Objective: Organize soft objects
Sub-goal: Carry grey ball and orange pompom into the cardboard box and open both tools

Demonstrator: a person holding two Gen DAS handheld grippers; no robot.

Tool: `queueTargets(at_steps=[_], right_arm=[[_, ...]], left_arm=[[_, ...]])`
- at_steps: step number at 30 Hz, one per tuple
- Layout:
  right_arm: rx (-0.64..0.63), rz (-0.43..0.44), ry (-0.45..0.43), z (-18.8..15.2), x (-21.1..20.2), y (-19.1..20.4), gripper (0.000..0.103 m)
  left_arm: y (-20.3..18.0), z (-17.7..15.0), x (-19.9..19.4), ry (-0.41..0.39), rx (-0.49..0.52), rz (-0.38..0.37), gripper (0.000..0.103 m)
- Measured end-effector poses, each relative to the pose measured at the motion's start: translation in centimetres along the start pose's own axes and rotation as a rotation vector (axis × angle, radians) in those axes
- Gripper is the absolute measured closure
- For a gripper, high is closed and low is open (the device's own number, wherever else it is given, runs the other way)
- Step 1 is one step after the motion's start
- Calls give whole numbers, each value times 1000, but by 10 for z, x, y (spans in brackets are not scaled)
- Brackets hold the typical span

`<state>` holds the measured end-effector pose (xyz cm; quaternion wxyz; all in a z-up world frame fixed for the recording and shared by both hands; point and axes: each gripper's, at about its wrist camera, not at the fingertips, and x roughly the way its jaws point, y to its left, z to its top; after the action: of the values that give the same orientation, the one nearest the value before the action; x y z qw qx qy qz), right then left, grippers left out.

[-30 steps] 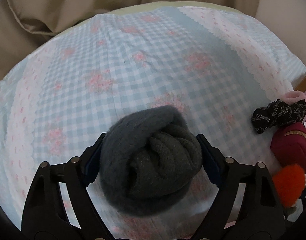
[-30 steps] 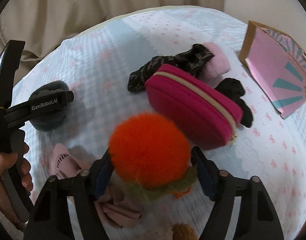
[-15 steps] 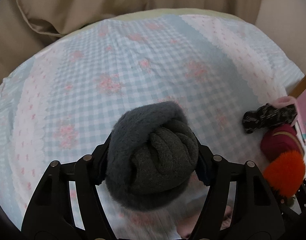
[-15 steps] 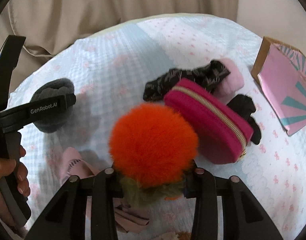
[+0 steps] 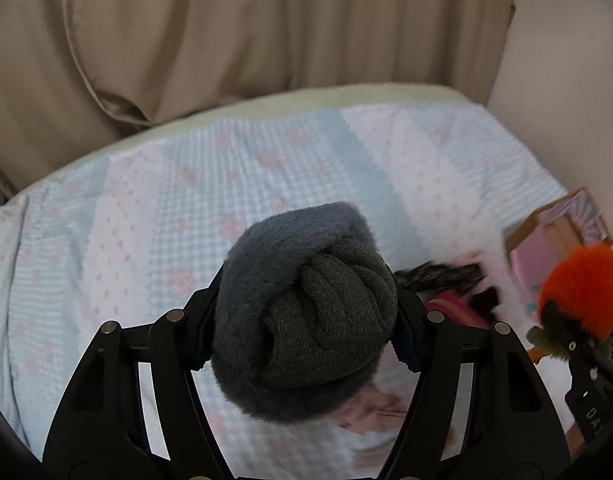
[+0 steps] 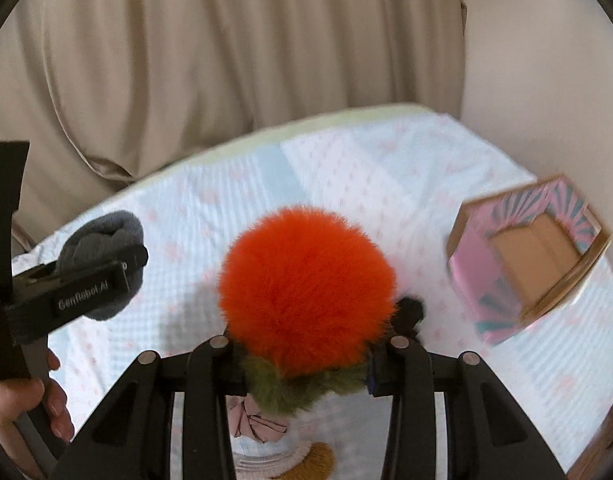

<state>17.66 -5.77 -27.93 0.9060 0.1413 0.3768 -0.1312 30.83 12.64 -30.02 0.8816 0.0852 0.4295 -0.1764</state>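
Grey rolled socks (image 5: pixel 306 316) sitting pinched between the fingers of the left gripper (image 5: pixel 304 320), hanging above the checked bedspread (image 5: pixel 146 216), apart from it. Orange pompom (image 6: pixel 306 284) with an olive fringe underneath, sitting squeezed in the right gripper (image 6: pixel 306 354), also raised off the bed. Lying wide and bare ahead of both grippers: pale blue-and-pink cloth, running to the bed's far curved edge, with beige curtain (image 5: pixel 226 40) hanging just behind. Standing near the right edge of the bedspread: pink and teal cardboard box (image 6: pixel 534 256), open top tilting toward the right wrist camera, well apart from the pompom. Lying blurred between socks and box in the left view: dark patterned fabric (image 5: pixel 442 272) and magenta pouch (image 5: pixel 450 308). Showing below the pompom: pink folded cloth (image 6: pixel 258 420), partly hidden.
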Motion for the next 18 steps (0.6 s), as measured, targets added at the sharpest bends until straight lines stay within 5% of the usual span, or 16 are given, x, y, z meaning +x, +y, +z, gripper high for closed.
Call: queueTargets(at_steps=[12,18], right_arm=[[-78,63,-86,79,-123,-70,67],[-131,104,-98,109,-158,-123,67]], left_arm=[[-85,35,-160,-108,-82,10,38],[-146,39,-201,-119,-137,35,38]])
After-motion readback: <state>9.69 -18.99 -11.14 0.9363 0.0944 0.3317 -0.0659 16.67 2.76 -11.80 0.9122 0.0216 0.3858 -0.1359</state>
